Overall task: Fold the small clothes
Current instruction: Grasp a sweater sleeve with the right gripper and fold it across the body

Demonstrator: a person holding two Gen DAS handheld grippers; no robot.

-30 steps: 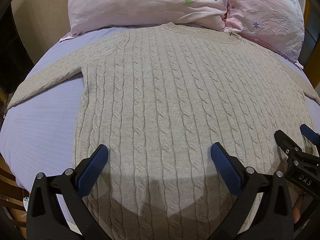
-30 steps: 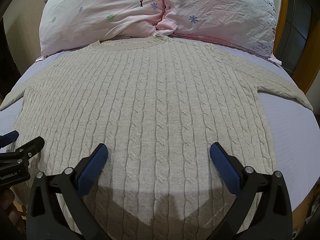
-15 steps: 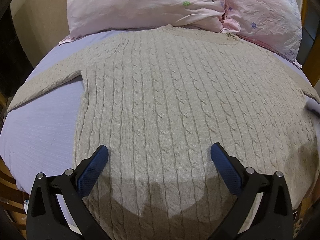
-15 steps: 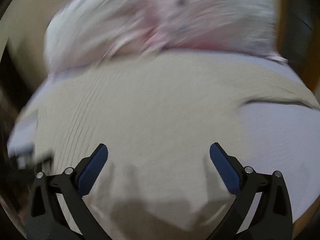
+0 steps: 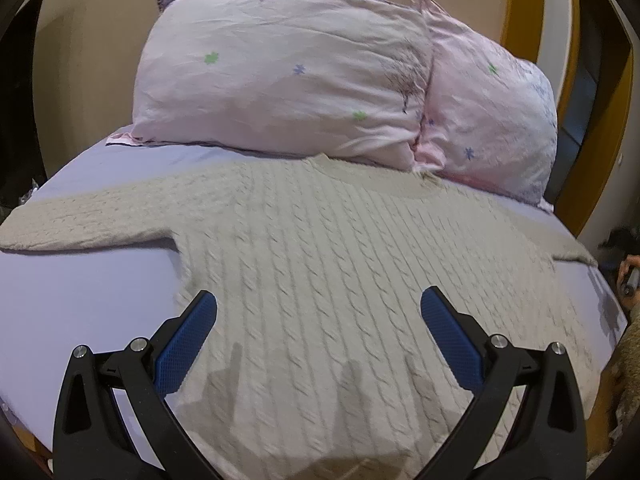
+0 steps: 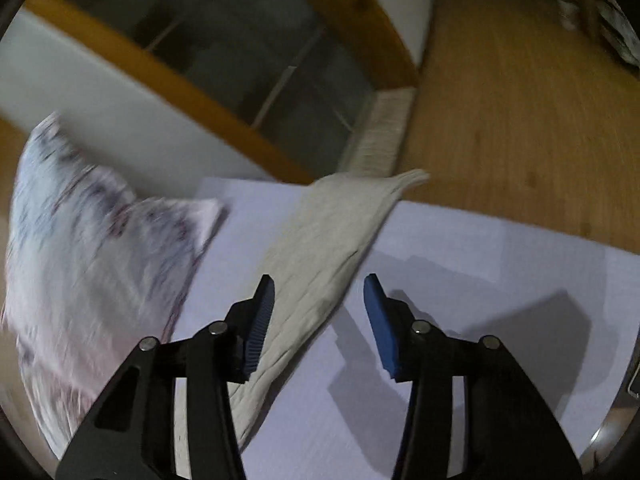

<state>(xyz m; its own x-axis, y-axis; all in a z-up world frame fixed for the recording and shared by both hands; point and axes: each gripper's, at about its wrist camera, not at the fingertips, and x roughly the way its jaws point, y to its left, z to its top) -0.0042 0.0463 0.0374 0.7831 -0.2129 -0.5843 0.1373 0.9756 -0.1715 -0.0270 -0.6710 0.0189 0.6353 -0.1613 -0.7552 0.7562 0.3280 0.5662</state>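
Observation:
A beige cable-knit sweater point(image 5: 340, 264) lies flat, front up, on the lilac bed sheet point(image 5: 76, 296), collar toward the pillows. Its left sleeve point(image 5: 80, 216) stretches out to the left. My left gripper point(image 5: 318, 320) is open and empty, low over the sweater's lower body. In the right wrist view the sweater's right sleeve point(image 6: 332, 236) runs toward the bed edge, its cuff hanging over. My right gripper point(image 6: 318, 312) is open and empty, with the jaws on either side of that sleeve, just above it.
Two pink flowered pillows point(image 5: 288, 76) stand at the head of the bed; one shows in the right wrist view point(image 6: 92, 248). A wooden bed frame point(image 6: 168, 80) and wooden floor point(image 6: 520, 112) lie beyond the bed's right edge.
My right gripper has swung right, from over the sweater's body to over the right sleeve, and narrowed its opening. My left gripper has dropped lower and tilted up toward the pillows.

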